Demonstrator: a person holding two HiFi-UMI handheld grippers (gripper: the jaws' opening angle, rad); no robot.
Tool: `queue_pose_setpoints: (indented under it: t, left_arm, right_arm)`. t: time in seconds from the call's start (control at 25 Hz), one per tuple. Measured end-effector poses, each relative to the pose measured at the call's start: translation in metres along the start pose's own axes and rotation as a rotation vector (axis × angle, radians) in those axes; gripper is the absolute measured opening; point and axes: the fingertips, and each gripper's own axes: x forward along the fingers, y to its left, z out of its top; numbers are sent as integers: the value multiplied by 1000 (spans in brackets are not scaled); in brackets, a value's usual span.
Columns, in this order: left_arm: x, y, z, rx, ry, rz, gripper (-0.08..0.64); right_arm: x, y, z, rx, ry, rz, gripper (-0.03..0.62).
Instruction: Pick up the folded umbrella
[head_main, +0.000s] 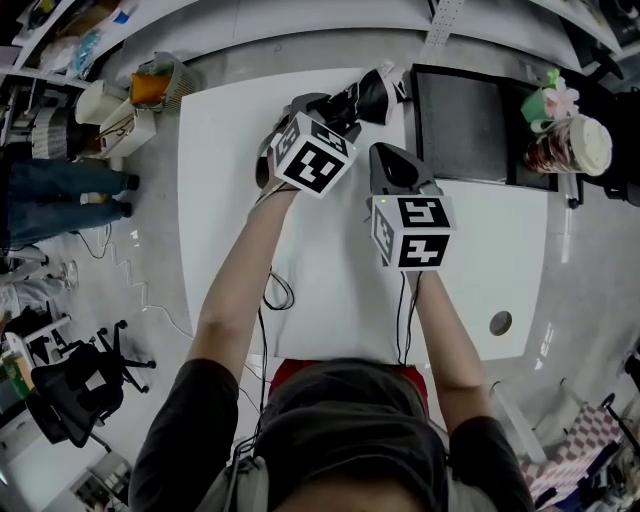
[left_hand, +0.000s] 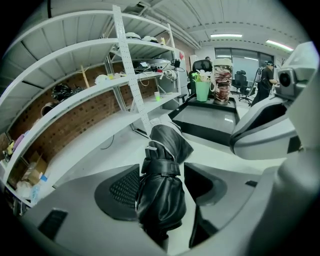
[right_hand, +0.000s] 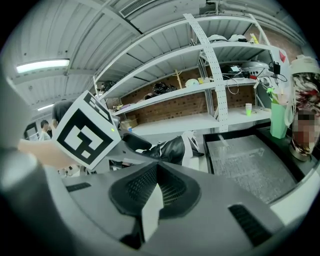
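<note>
The folded black umbrella (head_main: 366, 97), strapped shut, lies at the far side of the white table (head_main: 225, 210). My left gripper (head_main: 318, 112) is over its left end. In the left gripper view the umbrella (left_hand: 161, 187) lies lengthwise between the wide-apart jaws of the left gripper (left_hand: 167, 172), and the pads do not press on it. My right gripper (head_main: 392, 152) hovers just to the right and nearer me, shut with nothing in it. In the right gripper view its pads (right_hand: 156, 172) meet, and the umbrella (right_hand: 172, 148) shows ahead beside the left gripper's marker cube (right_hand: 82, 132).
A black tray (head_main: 462, 120) sits right of the umbrella, with a green cup (head_main: 545, 100) and a lidded patterned cup (head_main: 570, 145) beyond it. White shelving (left_hand: 125, 75) runs behind the table. A person's legs (head_main: 50, 195) and a black chair (head_main: 75, 385) are at the left.
</note>
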Motion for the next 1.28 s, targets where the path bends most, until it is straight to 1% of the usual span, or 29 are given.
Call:
queue_pose_setpoints:
  t: [0.16, 0.32, 0.56, 0.84, 1.28]
  left_arm:
    - [8, 2, 0, 12, 11, -7, 279]
    - [16, 3, 1, 16, 25, -32, 279]
    - [27, 2, 1, 45, 58, -64, 279]
    - [38, 2, -1, 66, 90, -70, 278]
    - [41, -1, 0, 61, 86, -133, 255]
  right_arm:
    - [7, -4, -4, 10, 10, 2, 18]
    - [13, -5, -6, 14, 19, 6, 18]
    - [20, -9, -9, 21, 31, 9, 18]
    - [25, -11, -13, 24, 40, 14, 18]
    - [28, -10, -14, 16, 46, 20, 18]
